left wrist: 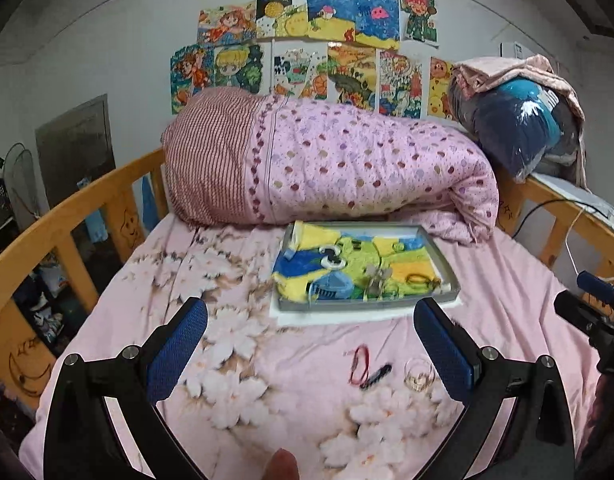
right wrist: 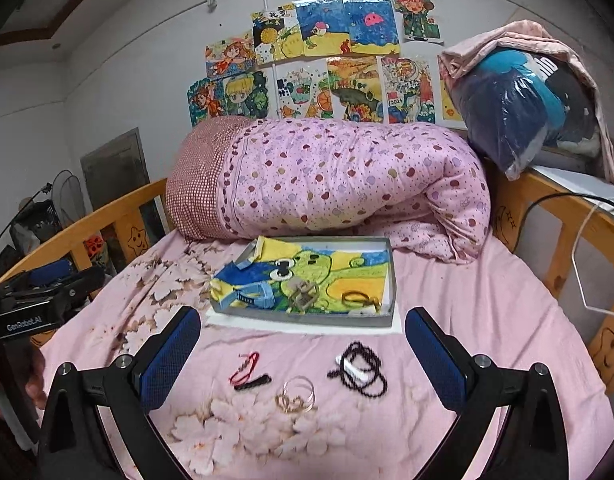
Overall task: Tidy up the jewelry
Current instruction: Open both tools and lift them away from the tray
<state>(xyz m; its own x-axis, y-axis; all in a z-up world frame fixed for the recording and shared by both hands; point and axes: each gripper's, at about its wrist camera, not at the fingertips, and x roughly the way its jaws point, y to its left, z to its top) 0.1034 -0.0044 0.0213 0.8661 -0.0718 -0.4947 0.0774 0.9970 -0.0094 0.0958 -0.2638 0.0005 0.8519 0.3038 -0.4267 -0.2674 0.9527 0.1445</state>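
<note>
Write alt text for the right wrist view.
The open right tool hovers over a pink bed, above a red cord, clear bangle and dark beads. Beyond them sits a grey tray lined with a drawing.

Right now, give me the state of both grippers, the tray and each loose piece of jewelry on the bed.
left gripper: open, holding nothing
right gripper: open, holding nothing
grey shallow tray: on the bed, partly filled
red cord bracelet: loose on sheet
black bead necklace: piled on sheet
clear bangle: lying on sheet
</note>
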